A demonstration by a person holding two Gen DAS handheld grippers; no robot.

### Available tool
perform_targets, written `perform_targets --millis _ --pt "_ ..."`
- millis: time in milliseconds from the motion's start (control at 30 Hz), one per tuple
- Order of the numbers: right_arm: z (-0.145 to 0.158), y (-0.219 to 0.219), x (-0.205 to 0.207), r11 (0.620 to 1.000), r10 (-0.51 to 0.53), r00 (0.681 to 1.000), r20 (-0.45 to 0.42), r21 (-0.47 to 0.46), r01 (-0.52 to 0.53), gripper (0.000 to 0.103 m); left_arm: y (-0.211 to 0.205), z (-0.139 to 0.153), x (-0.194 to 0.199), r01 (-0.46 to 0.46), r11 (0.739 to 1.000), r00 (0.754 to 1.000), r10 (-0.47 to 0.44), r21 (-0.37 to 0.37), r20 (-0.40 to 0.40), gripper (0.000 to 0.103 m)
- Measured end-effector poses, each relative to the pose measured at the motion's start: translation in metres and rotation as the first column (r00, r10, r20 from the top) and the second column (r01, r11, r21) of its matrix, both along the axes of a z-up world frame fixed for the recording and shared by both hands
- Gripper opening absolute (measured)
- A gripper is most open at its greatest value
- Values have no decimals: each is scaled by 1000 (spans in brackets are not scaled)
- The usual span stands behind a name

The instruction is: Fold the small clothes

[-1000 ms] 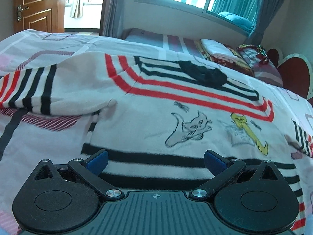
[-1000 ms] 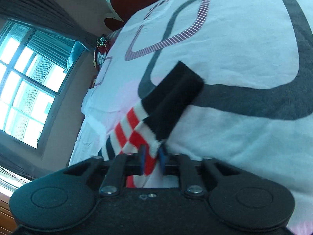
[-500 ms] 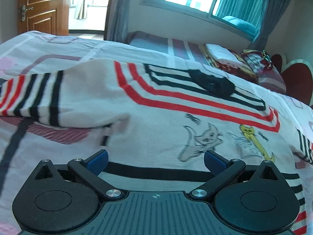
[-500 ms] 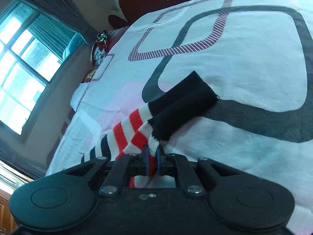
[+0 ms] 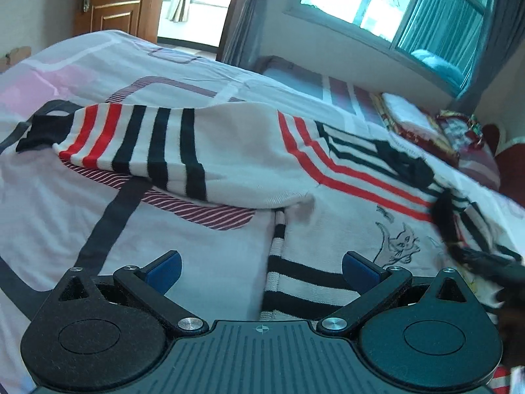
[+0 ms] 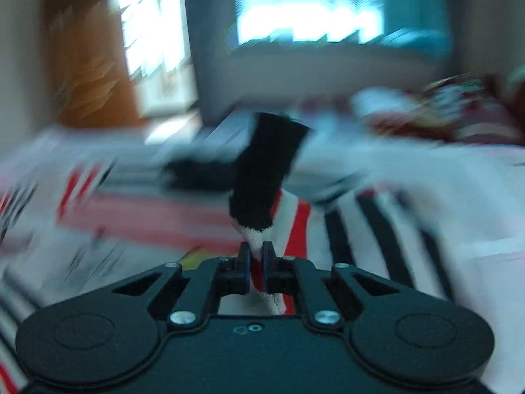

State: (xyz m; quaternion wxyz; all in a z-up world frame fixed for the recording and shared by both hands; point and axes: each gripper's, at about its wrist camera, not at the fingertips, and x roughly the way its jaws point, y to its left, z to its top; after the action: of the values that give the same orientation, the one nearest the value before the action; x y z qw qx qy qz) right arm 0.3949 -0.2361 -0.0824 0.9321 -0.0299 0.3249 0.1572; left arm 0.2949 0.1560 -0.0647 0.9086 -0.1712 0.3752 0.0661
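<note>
A small white sweater [image 5: 328,190] with red and black stripes and cat drawings lies spread on the bed. Its left sleeve [image 5: 137,144] stretches out to the left, ending in a black cuff. My left gripper [image 5: 261,267] is open and empty, low over the sweater's striped hem edge. My right gripper [image 6: 256,256] is shut on the other sleeve [image 6: 265,177], whose black cuff stands up above the jaws over the sweater body [image 6: 137,210]. The right wrist view is heavily blurred. The right gripper shows as a dark blur at the right of the left wrist view [image 5: 485,262].
The bed cover [image 5: 98,229] is white and pink with dark lines. Folded bedding and pillows [image 5: 443,128] lie at the far right by the headboard. A wooden door [image 5: 115,3] and a window [image 5: 393,3] are behind the bed.
My right gripper has swung the held sleeve from the bed cover over onto the sweater body. My left gripper has shifted left, now over the sweater's left hem edge.
</note>
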Motion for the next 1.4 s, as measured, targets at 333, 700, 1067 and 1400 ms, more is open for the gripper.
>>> perform_targets --millis 333,700,1067,1400 --pt "-13 26 -27 998 39 996 83 -45 -35 58 -55 -5 70 254 943 963 -227 -217 141 103" --pt "11 -33 -69 977 -161 982 95 158 145 58 -155 -44 201 438 852 894 -446 -288 43 59" --pt "-4 -122 -65 736 -336 931 -142 578 353 59 -168 -8 212 490 859 871 -473 -147 135 5" --pt "-61 -171 -35 257 -217 875 -433 839 479 59 -97 -22 207 398 899 917 -395 -184 56 6"
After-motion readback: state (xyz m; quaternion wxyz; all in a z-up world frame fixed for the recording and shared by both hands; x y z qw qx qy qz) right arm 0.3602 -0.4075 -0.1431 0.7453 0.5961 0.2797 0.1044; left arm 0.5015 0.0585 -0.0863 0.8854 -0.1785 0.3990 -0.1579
